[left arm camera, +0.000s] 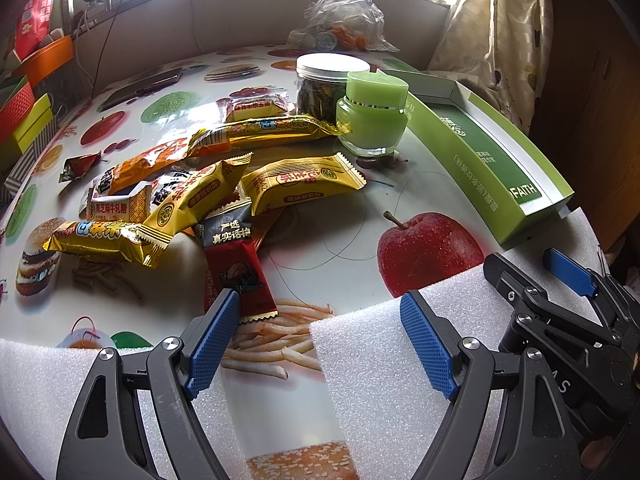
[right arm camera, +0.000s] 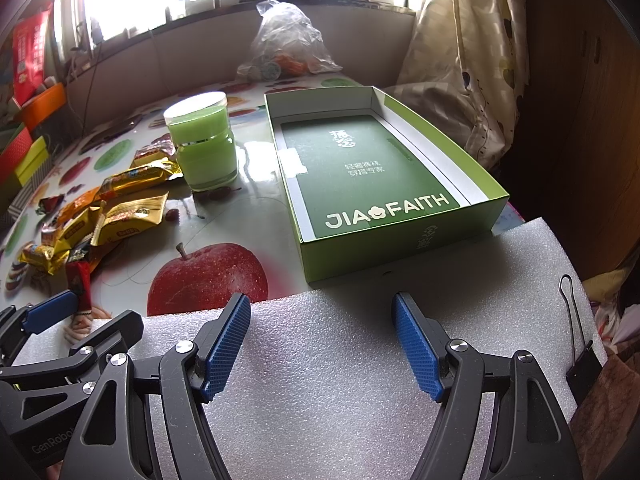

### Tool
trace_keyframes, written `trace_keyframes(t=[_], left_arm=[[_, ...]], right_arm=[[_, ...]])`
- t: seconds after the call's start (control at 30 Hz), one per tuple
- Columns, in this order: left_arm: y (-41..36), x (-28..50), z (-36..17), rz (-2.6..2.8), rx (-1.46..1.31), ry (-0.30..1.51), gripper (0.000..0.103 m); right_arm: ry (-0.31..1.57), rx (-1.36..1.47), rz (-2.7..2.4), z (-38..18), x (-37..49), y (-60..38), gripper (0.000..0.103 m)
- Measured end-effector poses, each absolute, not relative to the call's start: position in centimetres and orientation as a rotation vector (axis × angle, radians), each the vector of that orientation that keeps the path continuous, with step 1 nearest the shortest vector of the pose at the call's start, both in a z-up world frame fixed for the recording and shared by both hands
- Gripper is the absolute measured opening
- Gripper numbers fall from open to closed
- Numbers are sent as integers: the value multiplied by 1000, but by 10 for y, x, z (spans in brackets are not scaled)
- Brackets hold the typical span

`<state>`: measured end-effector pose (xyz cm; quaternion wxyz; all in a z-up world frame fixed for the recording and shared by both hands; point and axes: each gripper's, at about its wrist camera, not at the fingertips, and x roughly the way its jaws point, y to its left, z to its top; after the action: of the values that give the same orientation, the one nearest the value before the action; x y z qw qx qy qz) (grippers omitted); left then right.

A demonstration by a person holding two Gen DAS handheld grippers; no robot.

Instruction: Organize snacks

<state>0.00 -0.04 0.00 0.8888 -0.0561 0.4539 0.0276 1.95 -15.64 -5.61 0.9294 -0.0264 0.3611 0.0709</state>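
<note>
Several wrapped snacks lie heaped on the table's left half: yellow packets [left arm camera: 298, 182], a gold bar [left arm camera: 264, 134] and a red and black packet [left arm camera: 236, 272]. The same snack pile [right arm camera: 100, 212] shows at the left of the right wrist view. An open green box [right arm camera: 380, 176], holding nothing but its printed liner, sits at the right; its side [left arm camera: 492, 168] also shows in the left wrist view. My left gripper [left arm camera: 320, 312] is open near the table's front edge, its left fingertip just short of the red packet. My right gripper [right arm camera: 322, 312] is open over white foam, in front of the box.
A green jar [left arm camera: 372, 120] and a clear jar with a white lid [left arm camera: 324, 88] stand behind the snacks. A plastic bag [left arm camera: 344, 16] lies by the window sill. White foam sheets [right arm camera: 360, 340] cover the table's front edge. A black binder clip [right arm camera: 580, 360] rests at the foam's right.
</note>
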Motion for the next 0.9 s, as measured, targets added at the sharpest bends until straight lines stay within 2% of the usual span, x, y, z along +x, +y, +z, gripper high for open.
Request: trace_keyframes(t=[0.63,0.77,0.9], left_arm=[[3,-1,0,49,-105,948,82],[13,-3,7,35,-111,976,82],[29,-14,23,49,-145,918,82]], right_arm=[[744,-56,149,-56,21,-155,73],[746,-70,168,-49,17,-155,73],[685,-96,218,-37,8,-150,73]])
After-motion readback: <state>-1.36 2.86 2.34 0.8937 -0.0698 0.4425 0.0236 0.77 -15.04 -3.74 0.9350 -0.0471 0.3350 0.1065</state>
